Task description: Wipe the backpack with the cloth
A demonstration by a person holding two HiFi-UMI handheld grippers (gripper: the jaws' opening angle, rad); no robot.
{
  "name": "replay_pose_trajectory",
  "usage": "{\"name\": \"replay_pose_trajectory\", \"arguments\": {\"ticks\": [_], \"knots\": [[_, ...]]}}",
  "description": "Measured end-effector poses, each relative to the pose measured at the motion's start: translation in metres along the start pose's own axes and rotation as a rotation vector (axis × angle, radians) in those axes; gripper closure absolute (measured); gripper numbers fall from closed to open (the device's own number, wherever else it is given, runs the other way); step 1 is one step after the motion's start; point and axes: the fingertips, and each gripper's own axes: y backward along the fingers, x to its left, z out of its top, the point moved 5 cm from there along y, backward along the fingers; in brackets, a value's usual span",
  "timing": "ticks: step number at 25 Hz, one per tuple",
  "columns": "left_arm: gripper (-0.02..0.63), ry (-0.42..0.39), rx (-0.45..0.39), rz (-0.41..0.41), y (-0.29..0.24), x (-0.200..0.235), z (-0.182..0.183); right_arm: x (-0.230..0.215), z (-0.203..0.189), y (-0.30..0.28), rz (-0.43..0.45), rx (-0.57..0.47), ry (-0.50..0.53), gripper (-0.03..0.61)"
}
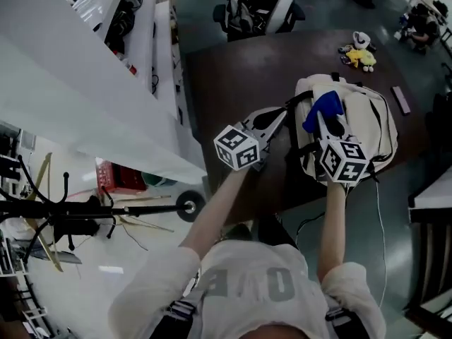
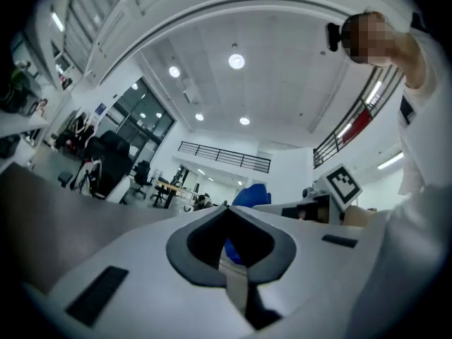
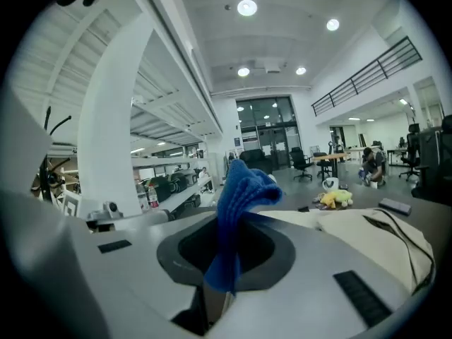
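Cloth (image 1: 321, 106) sits pinched tight in the right gripper (image 1: 326, 122), just above the backpack (image 1: 374, 126) on the table (image 1: 233, 76), so press it down flat and rub slowly, and let the left gripper (image 1: 281, 115), closed on nothing, steady the bag.

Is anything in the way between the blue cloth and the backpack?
No, nothing I can see. The right tongs pinch the blue cloth right over the top of the backpack, with only the bag's own fabric underneath. The left tongs sit off beside the backpack, not in between.
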Motion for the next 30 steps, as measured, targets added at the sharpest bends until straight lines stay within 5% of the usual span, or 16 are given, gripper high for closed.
{"name": "replay_pose_trajectory", "arguments": {"ticks": [2,16,19,24,30], "knots": [[0.609,0.03,0.039,0.004,-0.007,0.008,-0.02,0.001,-0.009,-0.001,-0.012,0.011,-0.011,0.535],[0.609,-0.104,0.366,-0.168,-0.092,0.065,-0.091,0.026,-0.031,-0.014,-0.133,0.009,-0.065,0.535],[0.609,-0.159,0.354,-0.241,-0.095,0.069,-0.091,0.044,-0.048,-0.022,-0.112,0.071,-0.011,0.535],[0.609,-0.092,0.284,-0.097,-0.097,0.111,-0.088,0.054,-0.075,-0.054,-0.101,0.175,-0.01,0.535],[0.609,-0.09,0.228,-0.084,-0.101,0.149,-0.07,0.03,-0.095,-0.121,-0.221,0.22,-0.101,0.535]]}}
